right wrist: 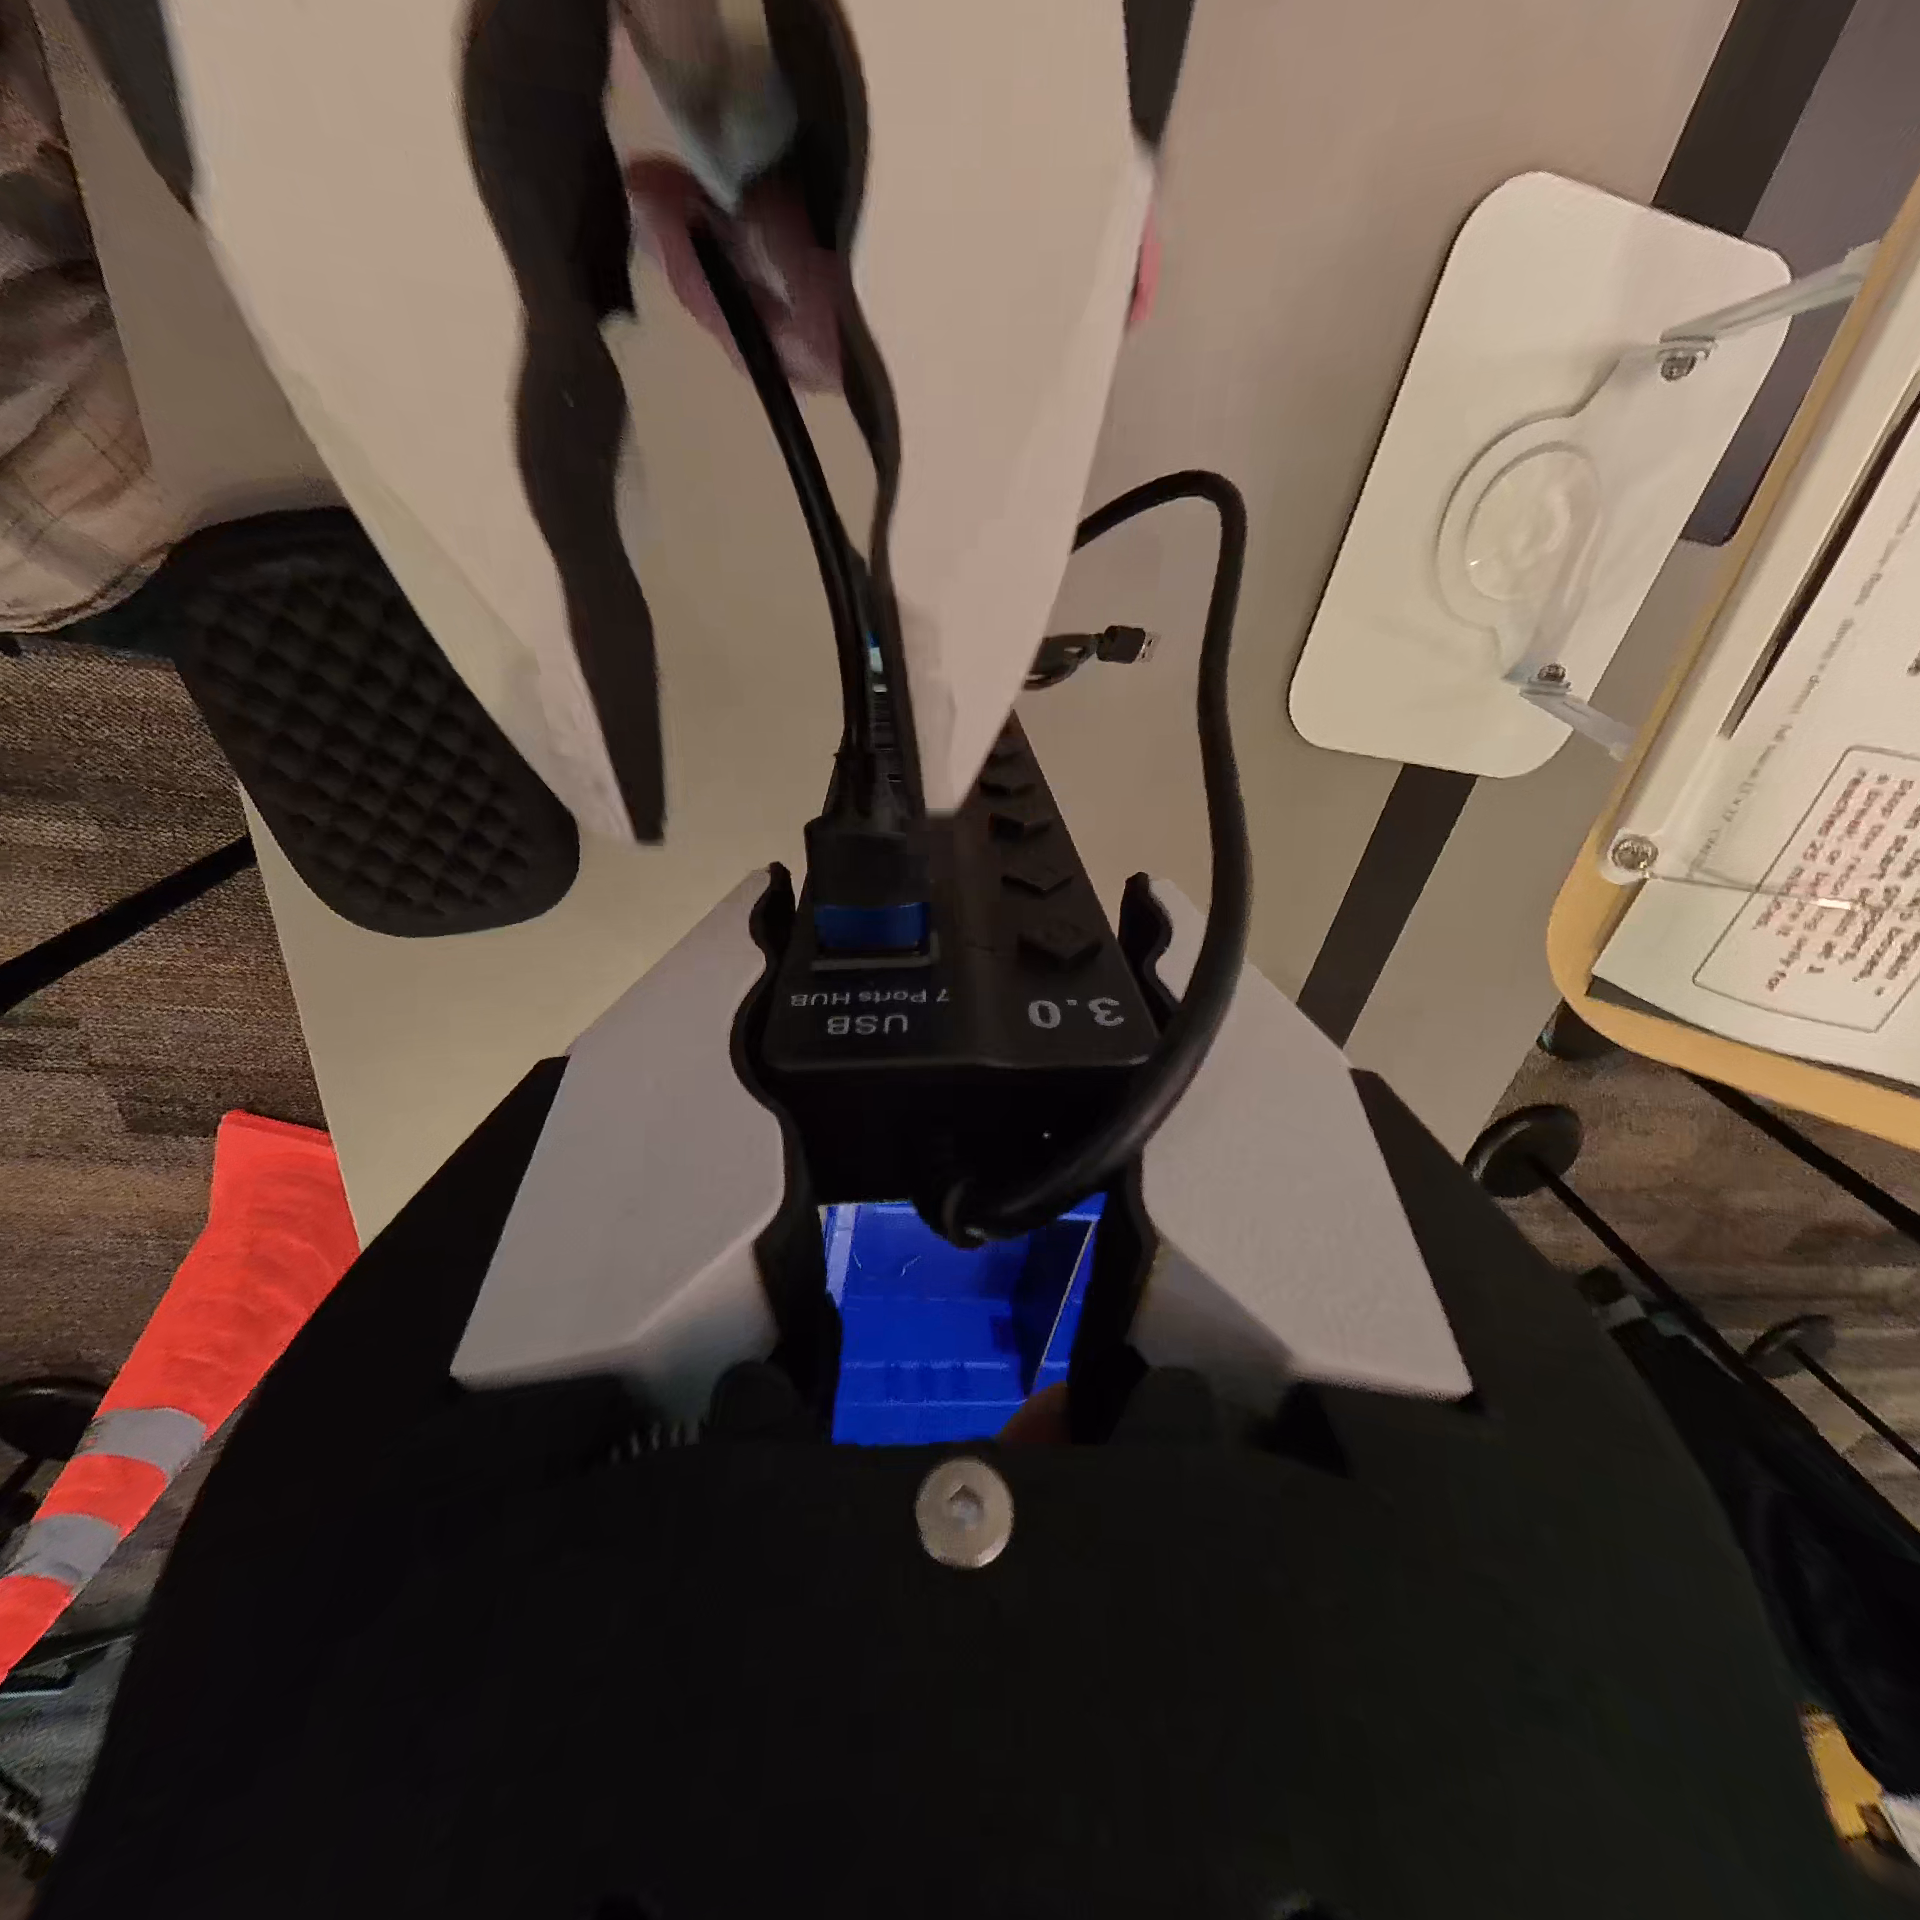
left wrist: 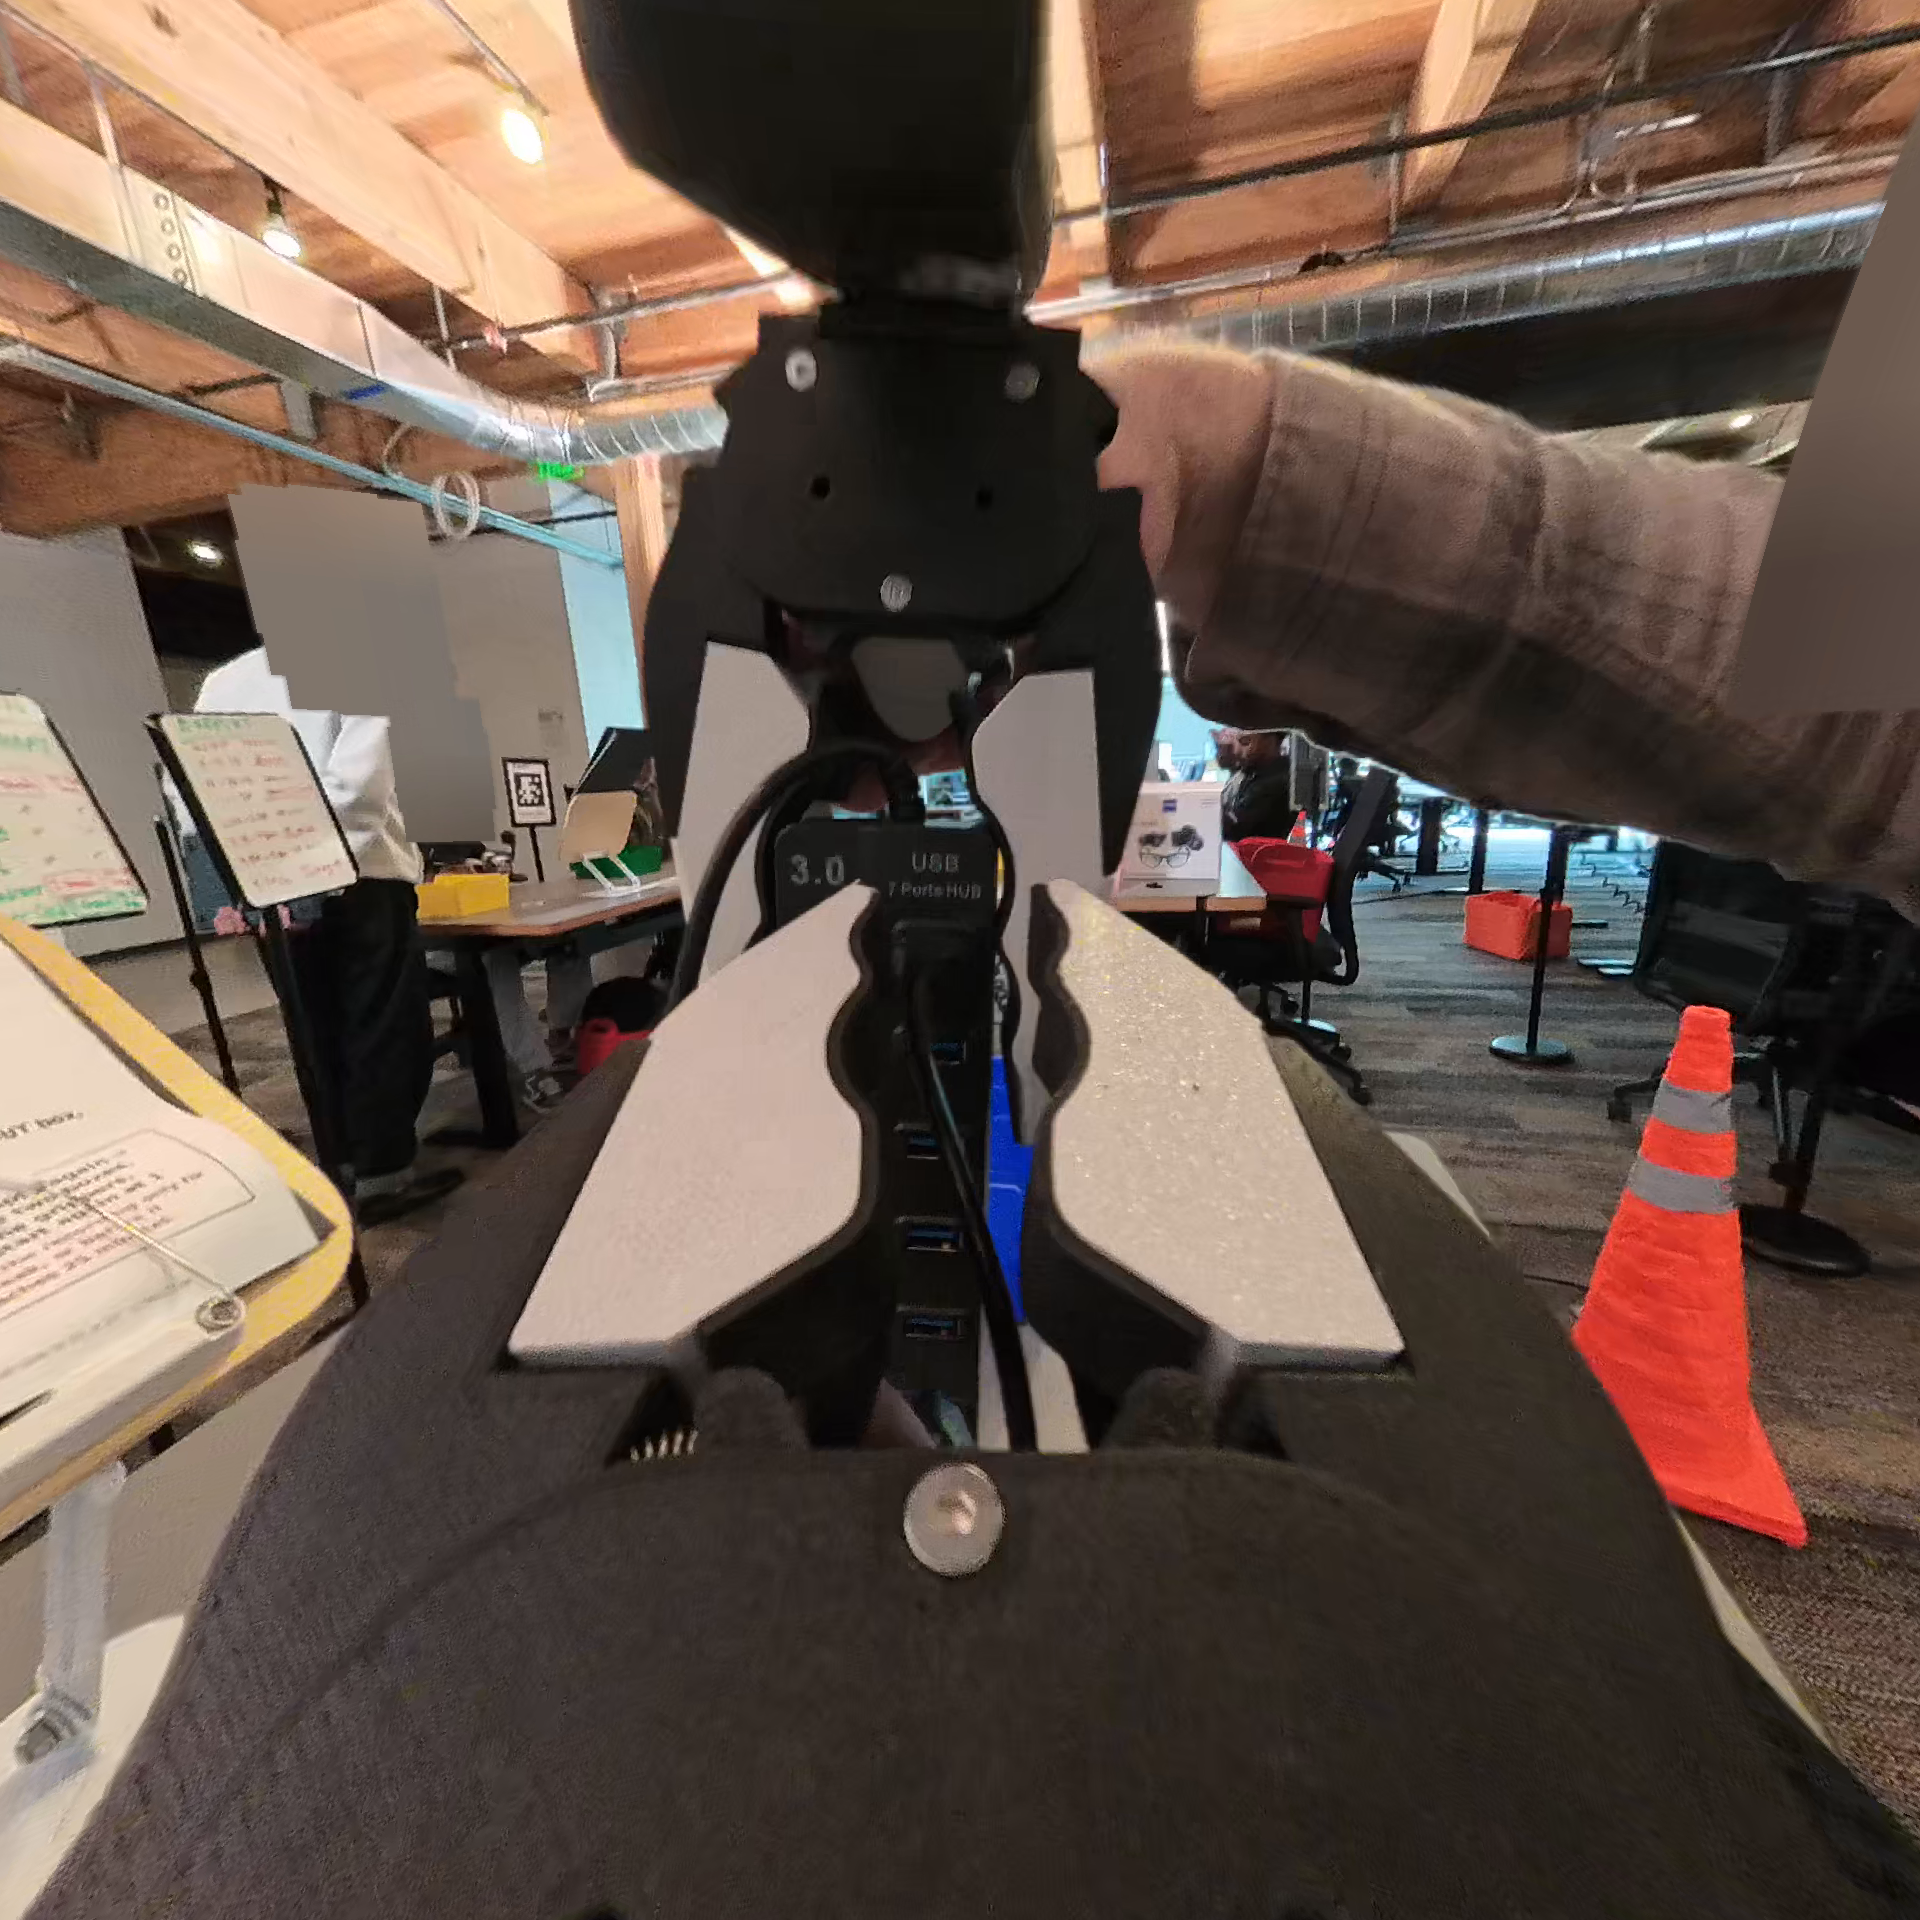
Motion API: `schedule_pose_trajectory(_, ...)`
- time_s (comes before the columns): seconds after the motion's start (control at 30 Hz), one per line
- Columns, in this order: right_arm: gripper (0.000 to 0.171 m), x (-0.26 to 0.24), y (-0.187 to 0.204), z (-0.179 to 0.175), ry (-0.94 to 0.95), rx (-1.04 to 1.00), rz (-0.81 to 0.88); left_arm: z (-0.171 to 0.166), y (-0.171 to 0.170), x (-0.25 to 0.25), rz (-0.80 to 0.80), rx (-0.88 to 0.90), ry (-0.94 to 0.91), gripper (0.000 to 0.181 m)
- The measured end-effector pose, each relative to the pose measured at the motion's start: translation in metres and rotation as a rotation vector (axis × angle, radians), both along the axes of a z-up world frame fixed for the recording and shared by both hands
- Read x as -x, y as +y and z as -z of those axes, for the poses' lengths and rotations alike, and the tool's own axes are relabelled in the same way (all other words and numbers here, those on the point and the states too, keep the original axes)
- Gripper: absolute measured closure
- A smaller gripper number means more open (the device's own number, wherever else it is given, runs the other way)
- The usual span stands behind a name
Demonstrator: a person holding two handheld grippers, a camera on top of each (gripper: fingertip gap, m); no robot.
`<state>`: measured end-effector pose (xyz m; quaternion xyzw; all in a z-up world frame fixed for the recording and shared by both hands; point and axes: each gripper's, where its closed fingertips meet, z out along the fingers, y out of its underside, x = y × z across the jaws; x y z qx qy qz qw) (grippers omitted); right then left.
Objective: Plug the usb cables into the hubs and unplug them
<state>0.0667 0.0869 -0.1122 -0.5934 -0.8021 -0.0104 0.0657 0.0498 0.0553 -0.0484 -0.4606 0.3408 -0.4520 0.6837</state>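
The right gripper [right wrist: 951,925] squeezes the end of the black USB hub [right wrist: 961,1013], whose long side points away toward the left gripper [left wrist: 951,940], which pinches the black cable [right wrist: 831,582] above the blue-tipped plug [right wrist: 868,914] sitting in port 1.

The near end of the hub [left wrist: 928,1247] is hidden between the left gripper's fingers [left wrist: 727,1122]. The far gripper [right wrist: 831,520] is blurred and cut off at the top edge. The cable [right wrist: 821,499] is lost behind its fingers.
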Motion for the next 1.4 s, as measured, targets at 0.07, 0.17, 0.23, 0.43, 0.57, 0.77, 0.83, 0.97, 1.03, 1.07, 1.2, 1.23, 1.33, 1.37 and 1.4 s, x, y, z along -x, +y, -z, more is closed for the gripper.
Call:
schedule_pose_trajectory(0.07, 0.11, -0.008, 0.002, 0.0, -0.008, -0.003, 0.016, -0.004, -0.002, 0.004, -0.004, -0.02, 0.006, 0.154)
schedule_pose_trajectory(0.17, 0.109, -0.021, 0.006, -0.002, -0.005, -0.008, 0.046, -0.011, -0.004, 0.01, 0.0, -0.037, -0.017, 0.151)
schedule_pose_trajectory(0.23, 0.109, -0.031, 0.01, -0.005, 0.009, -0.01, 0.073, -0.012, 0.0, 0.014, -0.012, -0.028, -0.021, 0.149)
schedule_pose_trajectory(0.43, 0.109, -0.063, 0.029, -0.032, 0.165, -0.013, 0.174, -0.006, 0.015, 0.023, -0.057, -0.021, 0.003, 0.156)
schedule_pose_trajectory(0.57, 0.109, -0.096, 0.057, -0.059, 0.271, -0.078, 0.268, 0.005, 0.029, 0.025, -0.105, -0.031, 0.05, 0.159)
schedule_pose_trajectory(0.77, 0.109, -0.158, 0.1, -0.099, 0.356, -0.199, 0.415, 0.025, 0.046, 0.021, -0.116, 0.012, 0.082, 0.159)
schedule_pose_trajectory(0.83, 0.109, -0.18, 0.115, -0.108, 0.369, -0.232, 0.466, 0.033, 0.051, 0.018, -0.117, 0.028, 0.098, 0.16)
schedule_pose_trajectory(0.97, 0.109, -0.221, 0.144, -0.11, 0.397, -0.26, 0.585, 0.048, 0.059, 0.012, -0.114, 0.058, 0.119, 0.16)
schedule_pose_trajectory(1.03, 0.109, -0.239, 0.16, -0.102, 0.412, -0.281, 0.648, 0.055, 0.062, 0.009, -0.111, 0.071, 0.132, 0.16)
schedule_pose_trajectory(1.07, 0.109, -0.245, 0.164, -0.094, 0.413, -0.27, 0.668, 0.059, 0.063, 0.008, -0.105, 0.077, 0.139, 0.16)
schedule_pose_trajectory(1.2, 0.109, -0.265, 0.181, -0.049, 0.389, -0.206, 0.746, 0.071, 0.068, 0.004, -0.099, 0.097, 0.161, 0.16)
schedule_pose_trajectory(1.23, 0.109, -0.269, 0.186, -0.036, 0.378, -0.195, 0.764, 0.073, 0.069, 0.003, -0.097, 0.1, 0.166, 0.16)
schedule_pose_trajectory(1.33, 0.109, -0.278, 0.196, -0.001, 0.358, -0.137, 0.816, 0.079, 0.072, 0.001, -0.098, 0.109, 0.179, 0.16)
schedule_pose_trajectory(1.37, 0.109, -0.279, 0.199, 0.01, 0.358, -0.117, 0.832, 0.081, 0.073, 0.001, -0.097, 0.111, 0.181, 0.16)
schedule_pose_trajectory(1.4, 0.109, -0.281, 0.202, 0.02, 0.36, -0.093, 0.847, 0.082, 0.074, 0.001, -0.095, 0.114, 0.184, 0.16)
